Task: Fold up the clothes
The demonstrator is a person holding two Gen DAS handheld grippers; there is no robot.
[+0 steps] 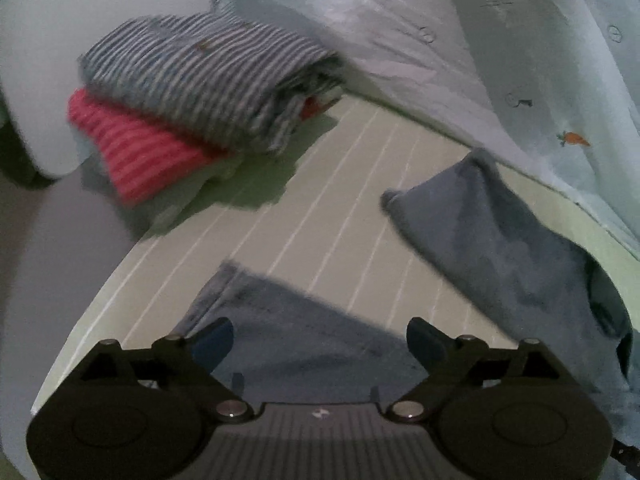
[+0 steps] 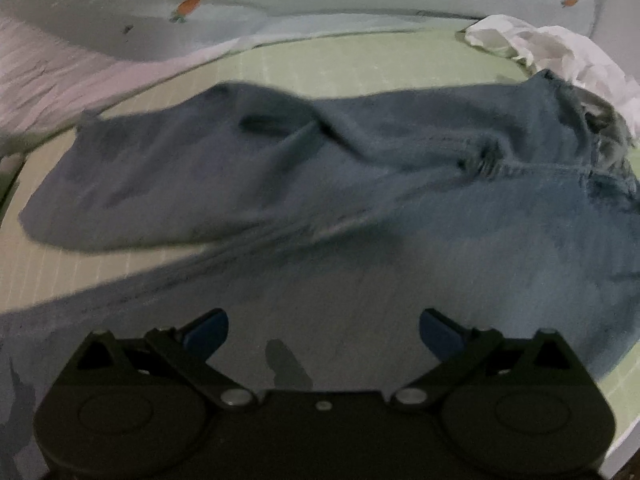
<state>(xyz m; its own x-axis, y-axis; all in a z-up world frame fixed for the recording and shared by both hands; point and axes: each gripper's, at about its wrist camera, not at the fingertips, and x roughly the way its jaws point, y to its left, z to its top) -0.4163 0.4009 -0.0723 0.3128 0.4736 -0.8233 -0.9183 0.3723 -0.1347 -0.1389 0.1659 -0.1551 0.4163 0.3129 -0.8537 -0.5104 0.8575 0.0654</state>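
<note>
Left wrist view: left gripper [image 1: 320, 338] low over near leg of blue jeans [image 1: 304, 332], jaws spread wide, nothing between them. Other leg [image 1: 500, 236] lies ahead to right on pale green striped bed sheet [image 1: 320, 208]. Folded stack beyond at left: grey striped garment [image 1: 208, 76] on top of red striped garment [image 1: 136, 148]. Light quilt with carrot print [image 1: 520, 80] bunched behind. Right wrist view: right gripper [image 2: 323, 330] above jeans [image 2: 360, 184] spread unfolded across sheet, jaws spread, empty. Crumpled white garment [image 2: 552, 46] at far right, beside waistband.

The folded striped stack [image 1: 192, 104] is motion-blurred, and the jeans [image 2: 360, 184] run past the frame's right edge.
</note>
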